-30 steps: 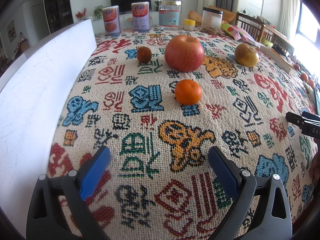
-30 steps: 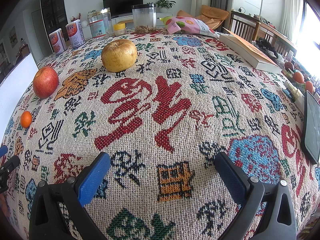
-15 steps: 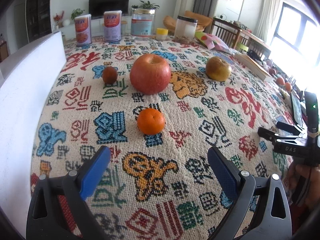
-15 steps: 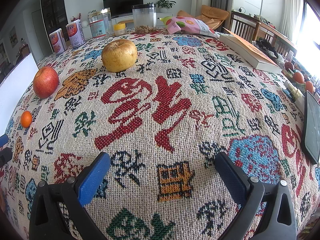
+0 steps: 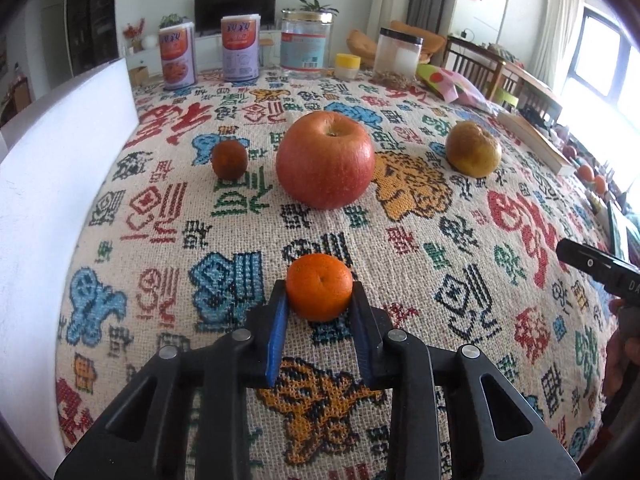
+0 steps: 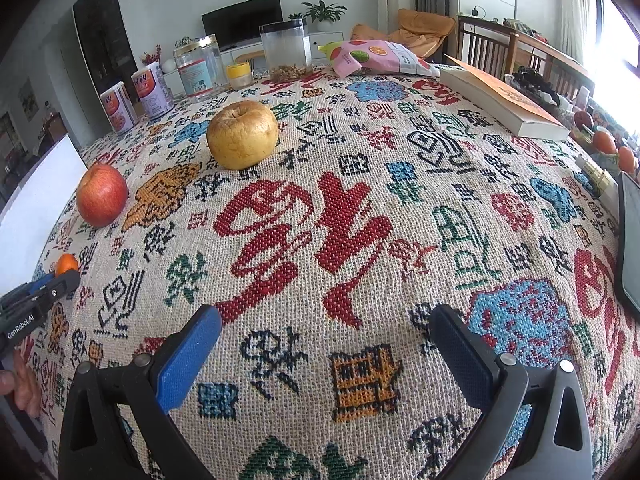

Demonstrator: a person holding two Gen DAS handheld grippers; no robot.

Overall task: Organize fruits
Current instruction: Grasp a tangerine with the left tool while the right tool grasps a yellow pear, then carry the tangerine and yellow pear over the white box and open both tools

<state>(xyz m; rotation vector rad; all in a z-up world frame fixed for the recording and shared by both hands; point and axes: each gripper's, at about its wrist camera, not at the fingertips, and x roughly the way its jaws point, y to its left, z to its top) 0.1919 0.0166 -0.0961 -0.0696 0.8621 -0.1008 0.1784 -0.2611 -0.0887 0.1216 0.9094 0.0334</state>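
cloth (image 5: 440, 248): beige weave, patterned in red, blue, green, orange | tangerine (image 5: 319, 287): bright orange | apple (image 5: 325, 159): red | pear (image 6: 242, 140): yellow-brown | small fruit (image 5: 229, 159): dark brown-orange | claw pads (image 6: 188, 356): blue

Patterned tablecloth (image 6: 344, 240) (woven); book (image 6: 504, 104), snack bag (image 6: 380, 58), two cans (image 5: 208, 54) far edge.

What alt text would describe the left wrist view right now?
The left tool is shut on a small orange resting on a patterned tablecloth. Beyond it sit a red apple, a small dark fruit and a yellowish apple.
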